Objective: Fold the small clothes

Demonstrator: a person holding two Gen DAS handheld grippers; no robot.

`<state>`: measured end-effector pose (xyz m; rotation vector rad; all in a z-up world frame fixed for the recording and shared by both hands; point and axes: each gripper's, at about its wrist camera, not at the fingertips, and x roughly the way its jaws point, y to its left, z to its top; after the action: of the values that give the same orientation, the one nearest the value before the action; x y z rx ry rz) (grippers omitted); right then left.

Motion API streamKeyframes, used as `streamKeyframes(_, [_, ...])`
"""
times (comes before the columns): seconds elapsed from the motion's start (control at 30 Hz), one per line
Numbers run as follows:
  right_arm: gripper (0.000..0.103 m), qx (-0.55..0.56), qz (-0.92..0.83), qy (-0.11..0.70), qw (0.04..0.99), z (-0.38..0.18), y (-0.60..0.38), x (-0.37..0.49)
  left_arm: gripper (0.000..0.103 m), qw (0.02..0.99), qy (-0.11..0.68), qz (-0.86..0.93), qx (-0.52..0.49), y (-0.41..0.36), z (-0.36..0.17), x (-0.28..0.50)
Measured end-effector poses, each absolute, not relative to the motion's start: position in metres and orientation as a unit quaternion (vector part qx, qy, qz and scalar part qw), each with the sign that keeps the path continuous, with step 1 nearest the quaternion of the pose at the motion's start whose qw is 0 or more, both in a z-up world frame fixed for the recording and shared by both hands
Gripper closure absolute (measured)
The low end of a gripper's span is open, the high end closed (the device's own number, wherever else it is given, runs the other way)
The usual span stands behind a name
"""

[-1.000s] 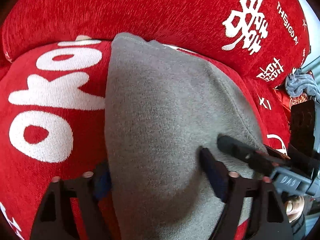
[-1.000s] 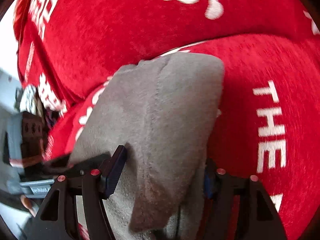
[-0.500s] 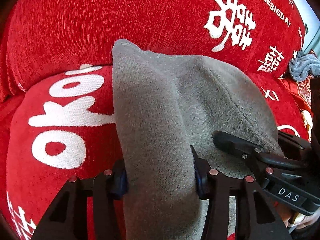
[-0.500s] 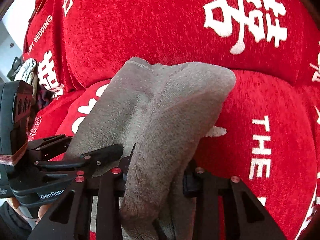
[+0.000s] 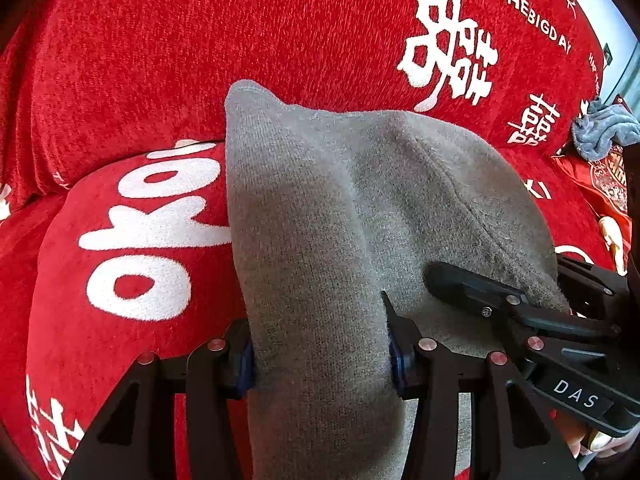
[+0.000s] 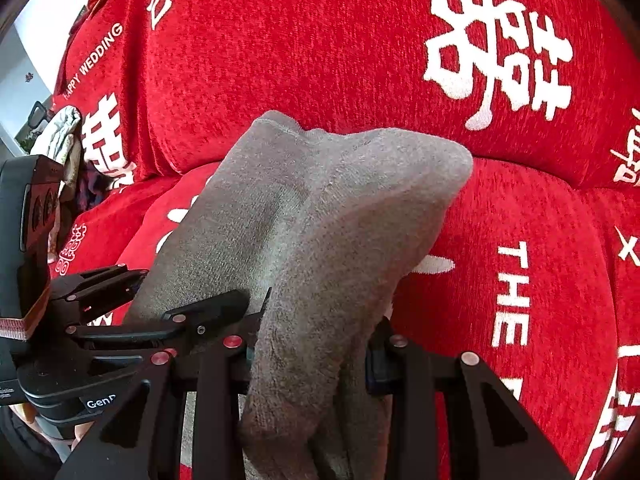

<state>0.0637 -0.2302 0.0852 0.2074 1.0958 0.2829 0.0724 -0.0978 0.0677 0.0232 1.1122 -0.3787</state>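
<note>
Grey knitted garment, soft and fleecy, one item: held up off a red sofa cover, its near edge gathered into two bunches, its far end draping down toward the seat cushion, one corner standing up against the backrest. Left gripper, black, two fingers with blue pads: jaws have just closed and now clench one bunch of the grey cloth, a pad pressing in on each side. Right gripper, same make: jaws likewise just closed, pinching the other bunch, with a loose fold of cloth hanging below the fingers. The two grippers sit close side by side; each shows in the other's view, the right one lying at the lower right of the left wrist picture with a white label on its body, the left one at the lower left of the right wrist picture. Sofa cover: red chenille, printed with large white characters and lettering, spread over seat and backrest. Blue-grey cloth, crumpled: lying at the far right end of the sofa, well apart from the held garment.
</note>
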Motion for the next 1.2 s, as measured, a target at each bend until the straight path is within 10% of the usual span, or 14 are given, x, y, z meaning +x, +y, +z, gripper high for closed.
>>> streamKeyframes(1.2, [0.067, 0.084, 0.137, 0.497, 0.853, 0.122, -0.175, -0.047, 0.052, 0.854, 0.492, -0.169, 0.021, -0.048, 0.09, -0.047])
